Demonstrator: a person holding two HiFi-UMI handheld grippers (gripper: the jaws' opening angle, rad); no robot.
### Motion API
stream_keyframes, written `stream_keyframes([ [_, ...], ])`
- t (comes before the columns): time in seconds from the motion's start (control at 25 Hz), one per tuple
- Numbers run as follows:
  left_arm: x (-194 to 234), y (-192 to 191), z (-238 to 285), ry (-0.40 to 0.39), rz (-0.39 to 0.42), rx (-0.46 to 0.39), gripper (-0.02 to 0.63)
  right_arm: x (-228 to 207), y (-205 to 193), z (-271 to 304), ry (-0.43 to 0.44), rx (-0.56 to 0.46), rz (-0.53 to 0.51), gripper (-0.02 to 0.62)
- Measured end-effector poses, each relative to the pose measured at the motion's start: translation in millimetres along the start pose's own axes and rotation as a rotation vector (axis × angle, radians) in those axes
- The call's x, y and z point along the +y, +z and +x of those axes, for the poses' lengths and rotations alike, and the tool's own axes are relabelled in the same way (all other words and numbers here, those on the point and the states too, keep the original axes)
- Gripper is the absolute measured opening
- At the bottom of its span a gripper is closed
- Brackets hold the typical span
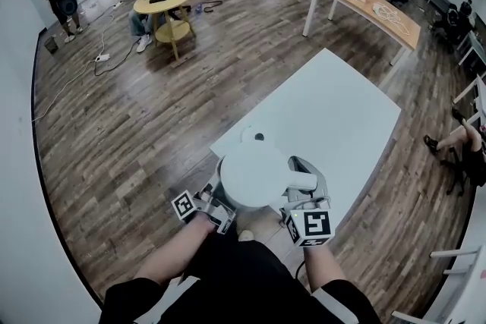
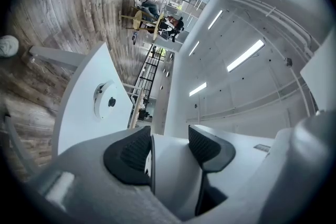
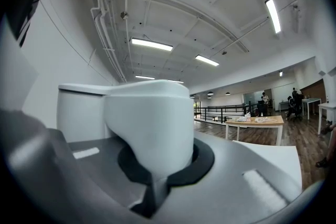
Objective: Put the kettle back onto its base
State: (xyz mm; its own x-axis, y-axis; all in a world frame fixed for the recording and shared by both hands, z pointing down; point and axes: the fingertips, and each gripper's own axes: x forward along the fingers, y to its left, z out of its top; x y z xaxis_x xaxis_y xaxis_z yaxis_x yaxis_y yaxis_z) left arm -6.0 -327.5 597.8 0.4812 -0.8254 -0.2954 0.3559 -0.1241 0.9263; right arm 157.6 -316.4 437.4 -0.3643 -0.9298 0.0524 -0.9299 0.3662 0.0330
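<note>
White kettle (image 1: 254, 174), lid shut, contents not visible; held at the near edge of the white table (image 1: 345, 106), not on the base (image 1: 255, 136); the round base sits bare just beyond it, dark pin at centre. Right gripper (image 3: 157, 165) jaws clamped round the kettle handle (image 3: 149, 118); left gripper (image 2: 168, 149) jaws narrowly apart, pinching a white part of the kettle's body.

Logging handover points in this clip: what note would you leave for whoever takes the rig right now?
Left gripper: fingers closed on the kettle.
Right gripper: fingers clamped round the handle.
The kettle is held by both at the table's near corner. The base sits bare on the table just beyond.
Done: the kettle is gripped.
Left: move it forward, lower it onto the base, release.
</note>
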Motion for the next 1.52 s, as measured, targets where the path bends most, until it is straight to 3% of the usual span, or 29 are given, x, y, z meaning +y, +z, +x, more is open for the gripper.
stream_keyframes([
  [0.56, 16.4, 31.2, 92.3, 0.005, -0.046, 0.117, 0.221, -46.9, 11.1, 59.1, -0.155, -0.017, -0.013, 0.006],
  [0.92, 46.1, 45.9, 132.4, 0.079, -0.060, 0.169, 0.221, -80.7, -3.4, 90.3, -0.263, -0.006, 0.016, 0.006],
  [1.2, 64.8, 62.0, 151.5, 0.176, -0.001, 0.193, 0.221, -101.9, -24.9, 116.2, -0.330, 0.017, 0.068, 0.006],
  [1.36, 74.1, 72.0, 166.5, 0.238, 0.127, 0.233, 0.219, -115.7, -37.5, 124.7, -0.377, 0.019, 0.108, 0.006],
  [1.52, 70.3, 84.3, 187.4, 0.315, 0.451, 0.310, 0.221, -128.0, -49.2, 133.0, -0.413, 0.029, 0.131, 0.006],
])
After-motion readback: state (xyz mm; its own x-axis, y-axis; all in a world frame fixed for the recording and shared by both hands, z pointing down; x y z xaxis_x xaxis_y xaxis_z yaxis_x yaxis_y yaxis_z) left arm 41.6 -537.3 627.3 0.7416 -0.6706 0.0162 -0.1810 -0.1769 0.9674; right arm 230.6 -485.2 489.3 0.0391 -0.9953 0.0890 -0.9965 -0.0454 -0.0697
